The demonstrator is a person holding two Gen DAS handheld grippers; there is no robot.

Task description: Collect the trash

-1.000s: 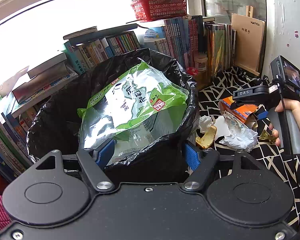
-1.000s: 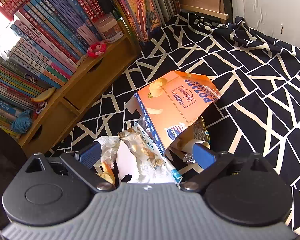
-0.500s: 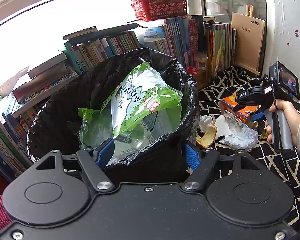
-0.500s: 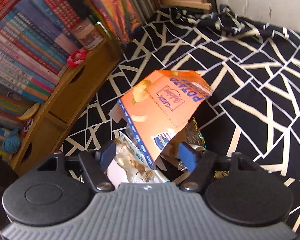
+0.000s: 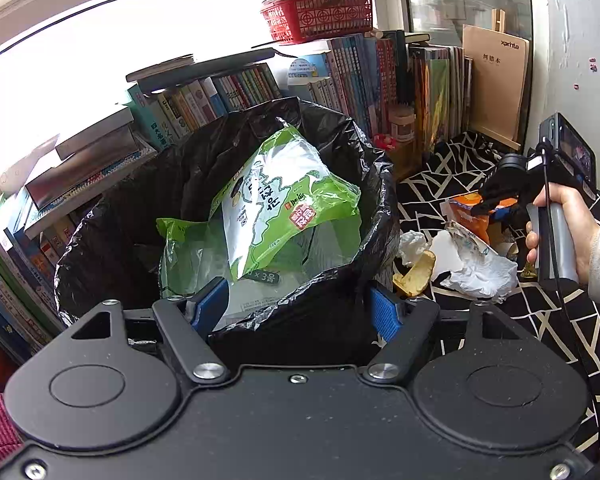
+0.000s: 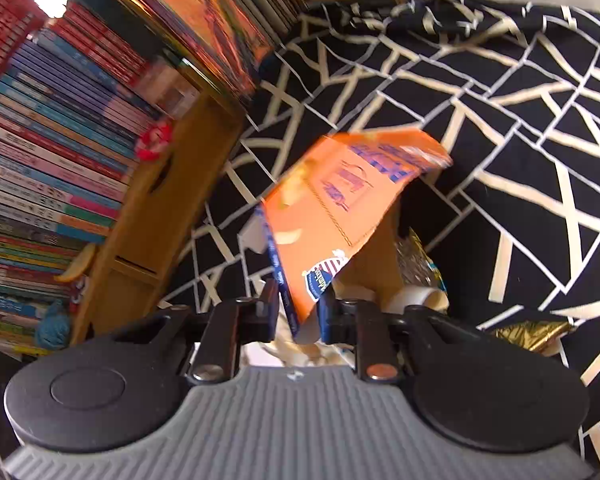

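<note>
The right gripper [image 6: 298, 310], pitched downward toward the black cloth with white line pattern [image 6: 520, 152], has just been closing its jaws and now clamps the lower corner of a flattened orange cardboard snack box [image 6: 340, 216], centre of the right wrist view. In the left wrist view the same tool appears at right, gripped by a bare hand [image 5: 568, 232] with a pale cuff.

The left gripper [image 5: 296, 306], at lower centre, is tilted downward, its blue pads straddling the near rim of a black plastic bin liner [image 5: 112, 216]; whether they press it cannot be told.

Only the left view shows the liner's contents, a green and clear plastic food bag [image 5: 276, 208] printed with Korean characters and "x 3", and the loose litter right of it: crumpled white paper [image 5: 472, 268] and a yellowish peel [image 5: 416, 276].

Only the right view shows the box's blurred blue lettering, illegible, and a gold foil wrapper [image 6: 528, 334] at lower right. A tan board [image 5: 496, 88] reads "xarinta".
</note>
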